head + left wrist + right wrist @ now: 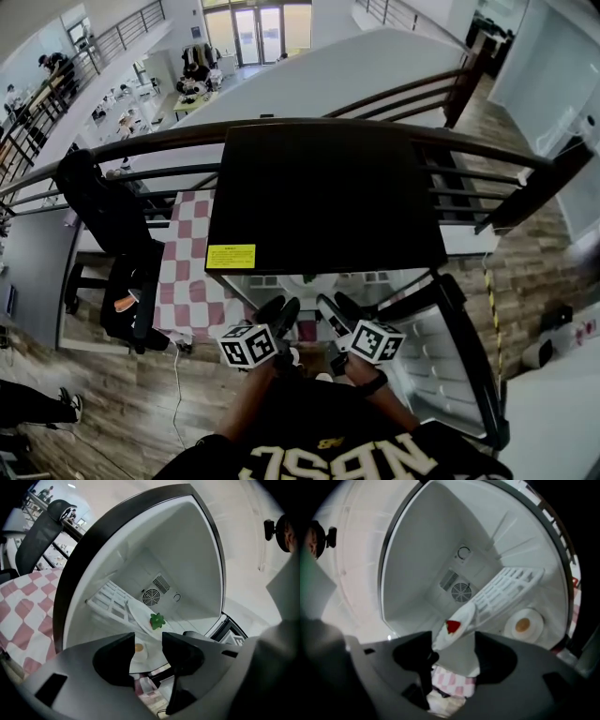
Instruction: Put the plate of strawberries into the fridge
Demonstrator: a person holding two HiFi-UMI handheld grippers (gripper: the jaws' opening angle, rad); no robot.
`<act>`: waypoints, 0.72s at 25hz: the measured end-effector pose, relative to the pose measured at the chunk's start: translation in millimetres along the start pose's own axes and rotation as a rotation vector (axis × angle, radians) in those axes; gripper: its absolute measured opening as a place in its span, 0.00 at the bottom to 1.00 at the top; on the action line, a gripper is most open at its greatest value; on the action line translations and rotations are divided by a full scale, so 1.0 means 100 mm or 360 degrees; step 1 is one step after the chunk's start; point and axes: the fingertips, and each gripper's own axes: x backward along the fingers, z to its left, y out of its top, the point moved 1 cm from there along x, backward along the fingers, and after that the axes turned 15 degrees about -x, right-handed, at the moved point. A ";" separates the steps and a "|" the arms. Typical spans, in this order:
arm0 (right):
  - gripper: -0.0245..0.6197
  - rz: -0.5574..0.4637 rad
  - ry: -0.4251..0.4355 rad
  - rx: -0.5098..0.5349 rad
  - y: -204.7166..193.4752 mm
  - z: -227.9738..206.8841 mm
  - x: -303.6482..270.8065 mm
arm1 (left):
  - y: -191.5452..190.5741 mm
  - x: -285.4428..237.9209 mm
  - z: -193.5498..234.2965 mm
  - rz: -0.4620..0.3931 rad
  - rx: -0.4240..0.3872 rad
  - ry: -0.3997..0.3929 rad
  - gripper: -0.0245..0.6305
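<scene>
The smooth round white plate carrying a red strawberry rests on the white slatted shelf inside the glossy white fridge. A round fan grille sits at twelve o'clock. The left gripper and right gripper are both released and empty.

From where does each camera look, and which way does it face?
Head view: on the person's head, facing steeply down at the fridge; shows forearms, left gripper, right gripper.
Left gripper view: on the left gripper, facing into the fridge; shows its open jaws.
Right gripper view: on the right gripper, facing into the fridge; shows its open jaws.
Shared: both gripper views show the plate and strawberry.
</scene>
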 end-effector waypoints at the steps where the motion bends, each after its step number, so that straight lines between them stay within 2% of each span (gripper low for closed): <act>1: 0.49 -0.0009 -0.0005 0.0037 0.01 0.00 0.01 | -0.01 0.01 0.00 0.0004 -0.0037 0.0016 0.31; 4: 0.49 -0.0023 -0.0016 0.0159 0.02 0.03 0.04 | 0.01 0.06 0.01 0.0005 -0.0181 0.0072 0.31; 10: 0.49 -0.0031 -0.0095 0.0514 -0.02 0.08 0.07 | 0.07 0.15 -0.03 0.0000 -0.0654 0.0244 0.31; 14: 0.49 -0.0034 -0.0178 0.0822 -0.05 0.09 0.06 | 0.06 0.15 -0.12 -0.0032 -0.0774 0.0222 0.31; 18: 0.46 -0.0011 -0.0234 0.0999 -0.11 0.07 0.05 | 0.01 0.12 -0.16 -0.0014 -0.0861 0.0210 0.30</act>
